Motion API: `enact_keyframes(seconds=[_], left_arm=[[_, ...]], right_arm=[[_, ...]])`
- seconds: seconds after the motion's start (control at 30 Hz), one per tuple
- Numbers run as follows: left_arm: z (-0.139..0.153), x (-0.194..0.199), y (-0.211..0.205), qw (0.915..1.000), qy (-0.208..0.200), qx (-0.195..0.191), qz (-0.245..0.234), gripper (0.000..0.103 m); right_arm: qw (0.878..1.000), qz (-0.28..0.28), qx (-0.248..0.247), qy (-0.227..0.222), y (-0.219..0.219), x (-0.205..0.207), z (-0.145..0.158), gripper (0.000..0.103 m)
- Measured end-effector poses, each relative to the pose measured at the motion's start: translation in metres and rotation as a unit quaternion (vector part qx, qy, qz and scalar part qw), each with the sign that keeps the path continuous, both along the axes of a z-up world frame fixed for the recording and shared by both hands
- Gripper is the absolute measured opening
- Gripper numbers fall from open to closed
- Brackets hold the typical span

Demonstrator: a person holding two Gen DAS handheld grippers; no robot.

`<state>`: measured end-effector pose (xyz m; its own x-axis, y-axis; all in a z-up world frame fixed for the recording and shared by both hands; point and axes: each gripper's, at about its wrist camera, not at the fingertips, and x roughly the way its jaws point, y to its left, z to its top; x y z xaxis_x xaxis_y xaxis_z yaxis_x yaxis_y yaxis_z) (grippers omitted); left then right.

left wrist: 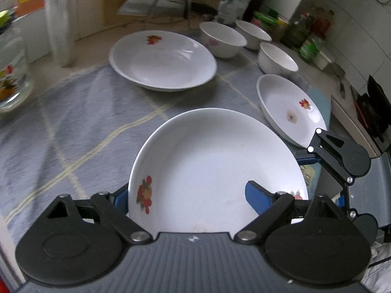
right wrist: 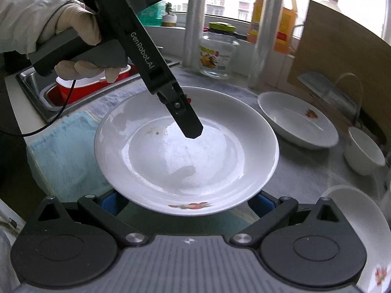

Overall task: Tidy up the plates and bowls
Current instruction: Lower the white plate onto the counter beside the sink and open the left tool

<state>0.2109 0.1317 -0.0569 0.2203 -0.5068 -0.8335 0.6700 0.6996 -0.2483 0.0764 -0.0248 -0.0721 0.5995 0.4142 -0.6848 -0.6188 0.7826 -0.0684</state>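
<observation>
The left gripper [left wrist: 193, 195] is holding a white plate [left wrist: 217, 168] with fruit pictures on its rim. One blue finger [left wrist: 256, 197] is lying inside the plate and the other is sitting outside its left edge, so the rim is pinched between them. In the right wrist view the same plate [right wrist: 185, 149] is filling the middle, and the left gripper's black finger is reaching down into it from above. The gloved left hand [right wrist: 78, 36] is gripping the handle.

The right gripper [right wrist: 188, 202] is sitting wide at the plate's near edge. Its blue fingers are showing on both sides under the rim, and I cannot tell if they are touching it.

A big plate [left wrist: 162, 59] is lying farther back, with open cloth between it and the held plate. A smaller plate [left wrist: 290, 109] is lying to the right, close to the held plate's edge. Three bowls [left wrist: 222, 39] are standing behind in a bunch, near each other.

The tabletop is wearing a gray-blue cloth [left wrist: 73, 127] with pale lines. A light blue towel [right wrist: 63, 151] is lying beside the plate. A glass jar [right wrist: 217, 53], an orange bottle [right wrist: 273, 17] and a sink [right wrist: 31, 90] are sitting by the window.
</observation>
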Motion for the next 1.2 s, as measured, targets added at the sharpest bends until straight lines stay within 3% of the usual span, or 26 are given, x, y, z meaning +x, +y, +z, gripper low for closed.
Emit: enact_keyframes(seconds=[0.6,1.2], left_arm=[[0.001,0.031,0.069,0.9982,-0.012,-0.007,0.058,0.092],[-0.016,0.061,0.107,0.9956,-0.004,-0.015,0.092,0.092]], right_arm=[[0.999,0.054,-0.005,0.002,0.056,0.062,-0.008,0.103],[0.997,0.075,-0.010,0.009,0.085,0.086,-0.020,0.103]])
